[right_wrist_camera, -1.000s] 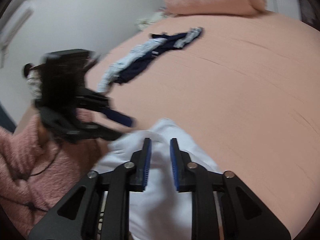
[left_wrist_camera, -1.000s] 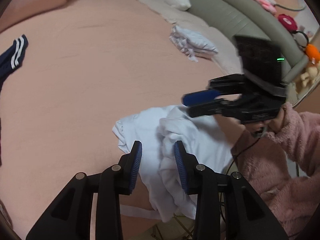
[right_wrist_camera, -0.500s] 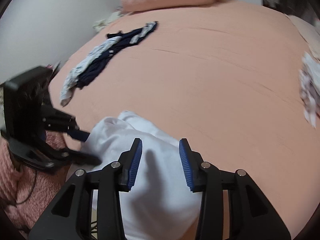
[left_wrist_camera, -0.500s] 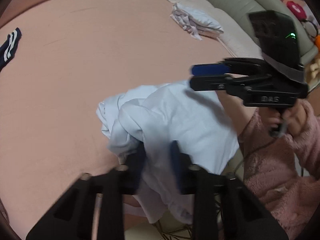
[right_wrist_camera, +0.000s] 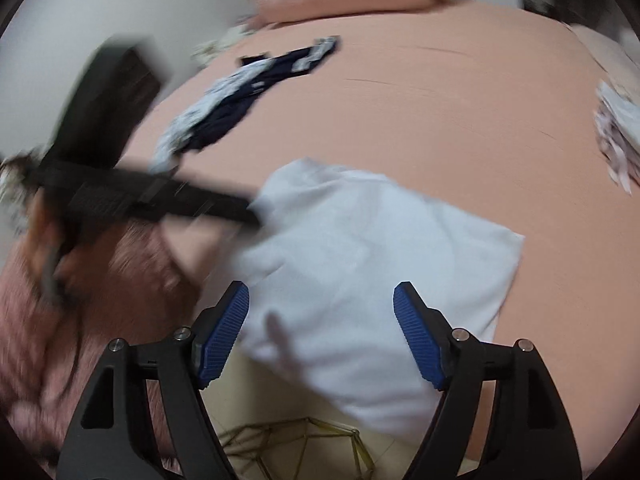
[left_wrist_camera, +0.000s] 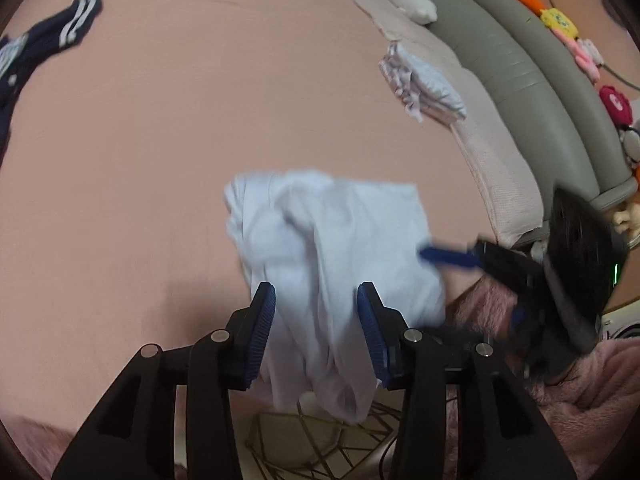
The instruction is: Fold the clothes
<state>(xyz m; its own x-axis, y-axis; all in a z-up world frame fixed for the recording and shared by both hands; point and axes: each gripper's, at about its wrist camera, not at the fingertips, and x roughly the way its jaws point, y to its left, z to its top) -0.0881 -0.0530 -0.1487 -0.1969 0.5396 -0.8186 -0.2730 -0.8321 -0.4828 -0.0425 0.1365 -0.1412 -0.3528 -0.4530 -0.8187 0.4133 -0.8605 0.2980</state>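
The crumpled white cotton garment lies on the pink bed's near edge, partly overhanging. Both the left hand-held gripper and the right hand-held gripper are released; it could slide floorward.

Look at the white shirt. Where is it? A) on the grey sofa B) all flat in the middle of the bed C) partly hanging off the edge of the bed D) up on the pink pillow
C: the white shirt lies on the pink bed near its edge, and its lower part droops past the edge toward the floor.
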